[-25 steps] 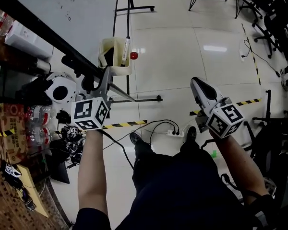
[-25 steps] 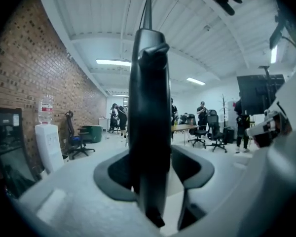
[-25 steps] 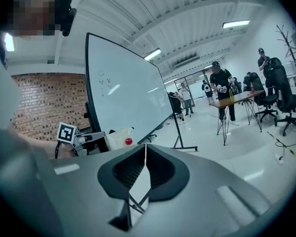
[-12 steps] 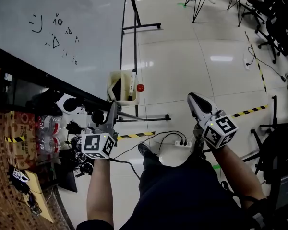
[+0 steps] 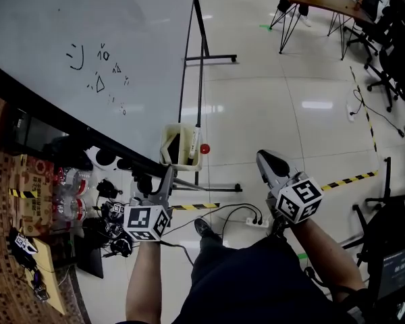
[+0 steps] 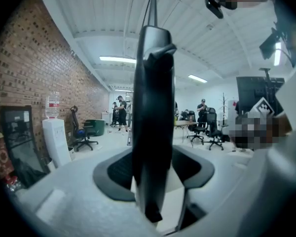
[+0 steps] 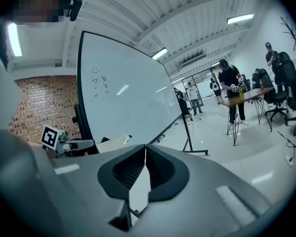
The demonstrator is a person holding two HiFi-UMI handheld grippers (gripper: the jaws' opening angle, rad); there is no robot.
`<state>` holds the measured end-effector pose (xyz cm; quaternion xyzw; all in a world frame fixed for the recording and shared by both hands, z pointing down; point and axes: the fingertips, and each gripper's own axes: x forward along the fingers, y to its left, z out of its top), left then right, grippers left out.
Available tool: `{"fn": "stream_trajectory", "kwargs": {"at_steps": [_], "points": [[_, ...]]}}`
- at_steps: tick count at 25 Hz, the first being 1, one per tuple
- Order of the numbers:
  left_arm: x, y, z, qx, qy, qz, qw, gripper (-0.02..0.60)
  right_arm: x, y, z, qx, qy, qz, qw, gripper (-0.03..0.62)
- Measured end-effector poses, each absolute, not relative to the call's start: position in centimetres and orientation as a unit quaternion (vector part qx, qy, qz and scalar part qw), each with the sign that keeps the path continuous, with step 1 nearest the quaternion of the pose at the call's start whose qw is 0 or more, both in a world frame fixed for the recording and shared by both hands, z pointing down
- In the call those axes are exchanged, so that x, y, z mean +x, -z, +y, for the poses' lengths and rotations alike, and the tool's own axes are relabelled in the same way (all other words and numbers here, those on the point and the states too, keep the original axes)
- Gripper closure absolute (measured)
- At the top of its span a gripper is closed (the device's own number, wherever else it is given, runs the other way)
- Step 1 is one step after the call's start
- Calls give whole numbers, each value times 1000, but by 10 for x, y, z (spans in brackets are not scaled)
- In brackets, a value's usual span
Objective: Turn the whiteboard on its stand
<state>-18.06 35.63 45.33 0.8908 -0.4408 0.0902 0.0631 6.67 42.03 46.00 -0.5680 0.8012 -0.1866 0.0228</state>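
Bright, even light from long white ceiling strip lamps [image 6: 117,59]. Their reflections glare on the glossy pale tiled floor [image 5: 317,104] and streak the large white whiteboard [image 7: 123,93]. Both gripper views show wide-angle bending, black corners and a soft foreground.

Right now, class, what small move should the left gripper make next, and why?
Probably push the whiteboard's edge a little way round on its stand, grip unchanged. The left gripper is clamped on the whiteboard's dark frame, while the right gripper is shut, empty and off the whiteboard.
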Motion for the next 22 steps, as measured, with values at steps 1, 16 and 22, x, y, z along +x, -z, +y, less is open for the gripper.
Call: {"fn": "stream_trajectory", "kwargs": {"at_steps": [1, 16, 22], "points": [[-185, -455, 361, 889, -97, -444, 62, 343, 63, -463, 422, -566, 187, 803, 16, 585], [-113, -414, 460, 910, -63, -400, 89, 333, 74, -385, 436, -552, 85, 829, 36, 585], [-50, -379, 464, 936, -38, -343, 69, 336, 83, -354, 446, -551, 57, 831, 50, 585]]}}
